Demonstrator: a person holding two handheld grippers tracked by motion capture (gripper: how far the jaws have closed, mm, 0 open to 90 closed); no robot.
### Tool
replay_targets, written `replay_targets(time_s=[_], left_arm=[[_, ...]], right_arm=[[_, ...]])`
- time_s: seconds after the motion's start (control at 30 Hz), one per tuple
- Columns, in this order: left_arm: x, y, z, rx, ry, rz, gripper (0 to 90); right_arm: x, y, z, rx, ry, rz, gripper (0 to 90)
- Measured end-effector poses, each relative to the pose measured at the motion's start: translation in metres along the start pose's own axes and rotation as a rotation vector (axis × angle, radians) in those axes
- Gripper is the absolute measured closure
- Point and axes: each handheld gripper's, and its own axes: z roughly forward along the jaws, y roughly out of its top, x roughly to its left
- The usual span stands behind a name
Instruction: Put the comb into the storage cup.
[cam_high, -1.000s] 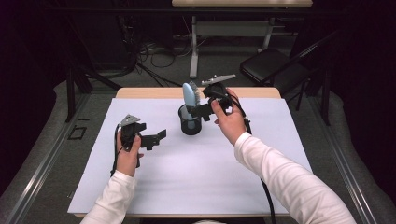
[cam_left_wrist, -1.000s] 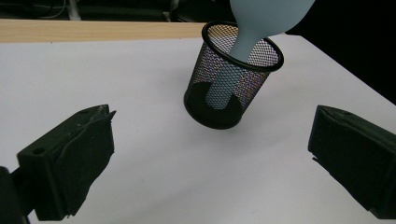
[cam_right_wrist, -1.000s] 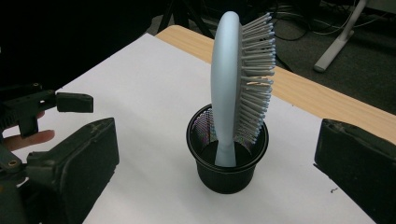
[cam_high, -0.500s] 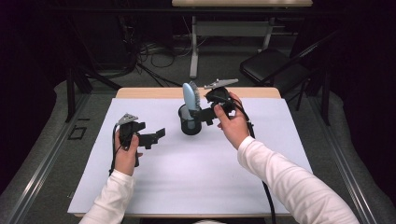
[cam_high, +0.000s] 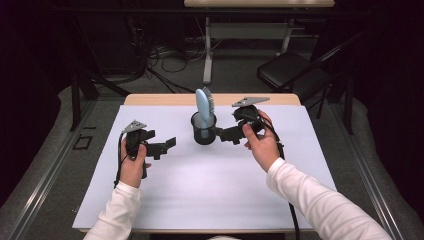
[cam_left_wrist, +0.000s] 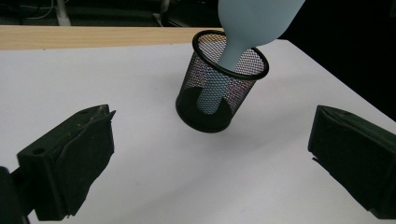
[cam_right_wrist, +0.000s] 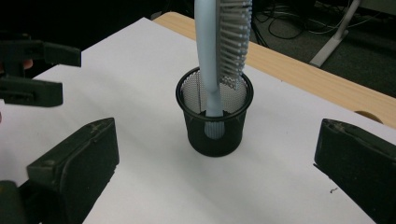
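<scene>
A black mesh cup (cam_high: 204, 132) stands on the white sheet at the table's middle back. A light blue hairbrush (cam_high: 203, 104) stands in it handle down, bristles up, leaning on the rim. My right gripper (cam_high: 226, 134) hovers just right of the cup, open and holding nothing. My left gripper (cam_high: 164, 146) is held left of the cup, also open and holding nothing. In the left gripper view the cup (cam_left_wrist: 219, 93) and brush (cam_left_wrist: 252, 18) lie ahead between the wide jaws. The right gripper view faces the cup (cam_right_wrist: 215, 128) and brush (cam_right_wrist: 210, 60) between its spread jaws.
A white sheet (cam_high: 210, 190) covers most of the wooden table (cam_high: 160, 99). A black chair (cam_high: 290, 70) and table legs stand on the floor behind. My left gripper (cam_right_wrist: 32, 70) appears at the left of the right gripper view.
My right gripper has drawn back to the right and lower, away from the cup, while the brush stays standing in it. The left gripper has hardly moved.
</scene>
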Motion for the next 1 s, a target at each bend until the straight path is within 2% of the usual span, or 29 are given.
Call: replay_targets(time_s=[0.27,0.43,0.93,1.0], left_arm=[[-0.001,0.004,-0.002,0.005,-0.017,0.012,0.5],[-0.001,0.005,-0.002,0.005,-0.025,0.019,0.5],[0.002,0.007,-0.007,0.003,-0.015,0.025,0.4],[0.002,0.007,-0.007,0.003,-0.013,0.025,0.5]], right_arm=[[0.001,-0.021,-0.014,-0.013,0.004,-0.003,0.0],[-0.003,-0.032,-0.025,-0.022,0.009,0.009,0.0],[-0.036,-0.074,-0.048,-0.046,-0.014,0.123,0.0],[-0.040,-0.080,-0.050,-0.046,-0.026,0.126,0.1]])
